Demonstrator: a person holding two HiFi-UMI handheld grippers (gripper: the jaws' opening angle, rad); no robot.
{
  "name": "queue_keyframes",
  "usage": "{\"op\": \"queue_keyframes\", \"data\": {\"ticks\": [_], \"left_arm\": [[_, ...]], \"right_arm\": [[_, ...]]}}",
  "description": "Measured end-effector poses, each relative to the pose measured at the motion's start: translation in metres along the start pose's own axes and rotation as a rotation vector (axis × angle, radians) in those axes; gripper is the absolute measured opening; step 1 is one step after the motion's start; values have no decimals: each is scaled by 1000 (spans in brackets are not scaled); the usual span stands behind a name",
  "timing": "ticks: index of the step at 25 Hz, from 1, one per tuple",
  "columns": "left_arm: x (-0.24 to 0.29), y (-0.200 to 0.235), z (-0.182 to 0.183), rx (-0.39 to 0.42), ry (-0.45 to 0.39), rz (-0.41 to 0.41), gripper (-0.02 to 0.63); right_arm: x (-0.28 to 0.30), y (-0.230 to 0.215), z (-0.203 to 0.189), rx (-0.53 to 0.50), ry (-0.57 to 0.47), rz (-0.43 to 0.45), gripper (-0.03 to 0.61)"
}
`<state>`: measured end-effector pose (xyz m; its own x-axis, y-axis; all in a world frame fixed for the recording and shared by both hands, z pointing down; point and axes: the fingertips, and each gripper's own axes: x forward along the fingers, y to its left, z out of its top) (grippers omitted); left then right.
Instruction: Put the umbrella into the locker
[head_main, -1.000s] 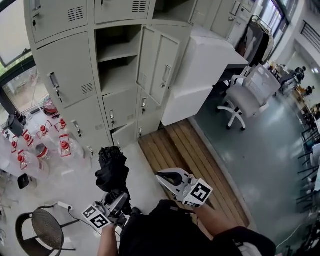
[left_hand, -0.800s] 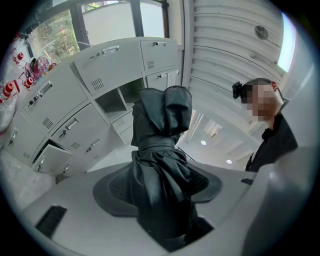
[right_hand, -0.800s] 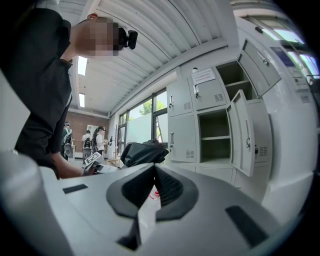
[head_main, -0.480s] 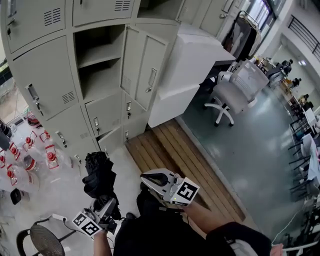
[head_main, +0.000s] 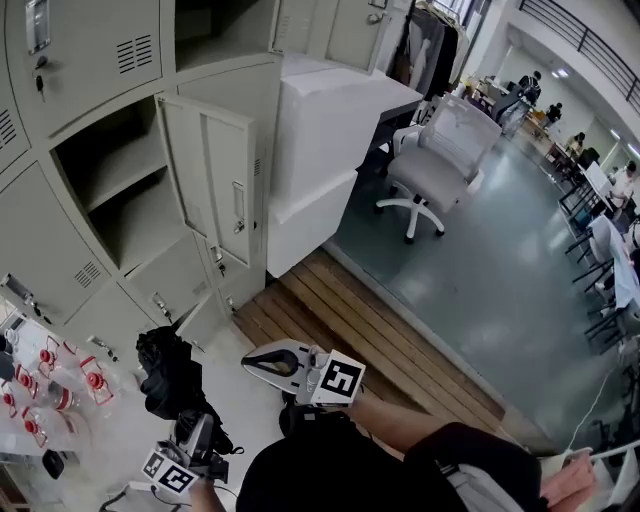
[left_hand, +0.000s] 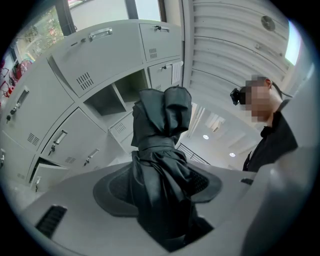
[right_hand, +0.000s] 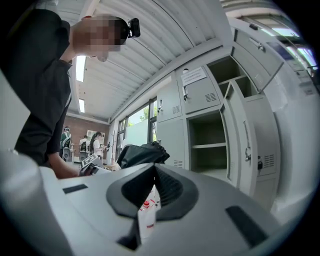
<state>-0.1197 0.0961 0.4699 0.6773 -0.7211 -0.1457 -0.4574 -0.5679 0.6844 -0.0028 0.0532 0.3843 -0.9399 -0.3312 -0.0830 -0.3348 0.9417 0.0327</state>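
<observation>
Umbrella (head_main: 168, 372) drifted left, clamped in left tool (head_main: 191, 432), pointing at lockers (head_main: 95, 60); right tool (head_main: 255, 360) closed

Left tool (left_hand: 159, 197) tight on the umbrella (left_hand: 162, 125); right tool (right_hand: 150, 187) jaws together, empty.

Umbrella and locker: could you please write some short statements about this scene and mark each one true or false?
The left gripper is shut on the folded black umbrella. True.
The umbrella already lies inside the locker. False: it is outside, in the left gripper.
One locker door stands open. True.
The right gripper also grips the umbrella. False: nothing is between its jaws.
The office chair is black. False: it is white.
</observation>
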Motion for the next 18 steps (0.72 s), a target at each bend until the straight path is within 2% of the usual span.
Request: {"op": "queue_keyframes", "data": {"ticks": [2, 7, 11, 18], "left_arm": [[16, 5, 11, 2, -9, 17, 267], [63, 15, 29, -1, -38, 62, 267], [103, 35, 47, 8, -38, 98, 267], [150, 65, 64, 9, -59, 179, 267]], "right_arm": [[5, -18, 8, 10, -32, 21, 11], [-2, -66, 17, 57, -31, 57, 11], [-1, -108, 6, 59, -12, 72, 11], [12, -147, -15, 108, 0, 186, 11]]}}
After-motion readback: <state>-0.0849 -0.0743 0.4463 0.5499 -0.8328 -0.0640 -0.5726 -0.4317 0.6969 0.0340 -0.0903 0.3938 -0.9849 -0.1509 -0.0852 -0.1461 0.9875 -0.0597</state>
